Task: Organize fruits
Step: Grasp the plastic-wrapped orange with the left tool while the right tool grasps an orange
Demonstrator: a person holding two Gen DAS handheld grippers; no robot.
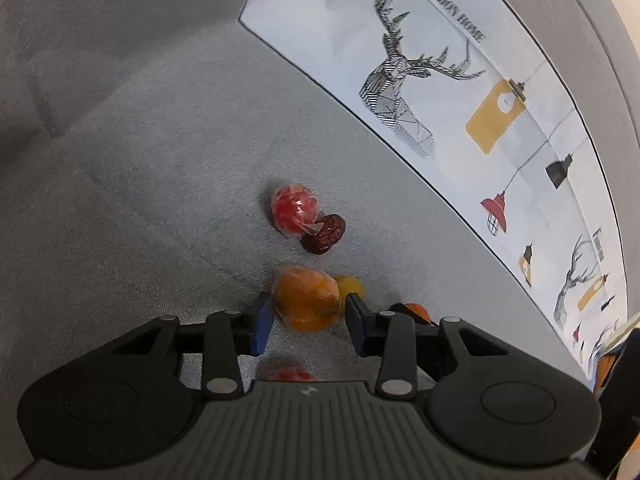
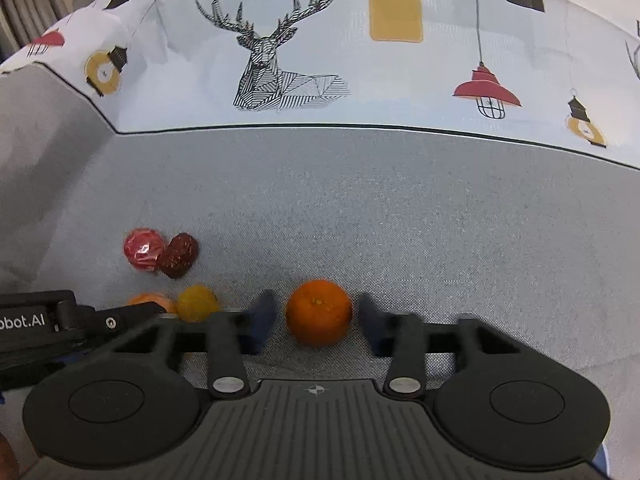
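Fruits lay loose on the grey fabric surface (image 2: 400, 208), below the white printed cloth (image 2: 360, 60) with deer and lamp drawings.

Left wrist view: left gripper (image 1: 308, 320) was spread, and a wrapped orange fruit (image 1: 306, 300) sat between its blue pads (image 1: 262, 322). The fruit looked close to the left pad with a gap at the right one; contact could not be confirmed. A small yellow fruit (image 1: 351, 285) sat just behind it, upper right. Higher in the frame centre, a red wrapped fruit (image 1: 295, 209) touched a dark red date (image 1: 324, 234). Another red item (image 1: 292, 374) peeked out low under the gripper body, mostly hidden.

Right wrist view: right gripper (image 2: 318, 322) was spread wide around an orange (image 2: 319, 311), resting on the fabric at bottom centre, clear gaps on both sides. Left gripper entered at the lower left edge. Yellow fruit, red wrapped fruit and date were clustered at centre left.
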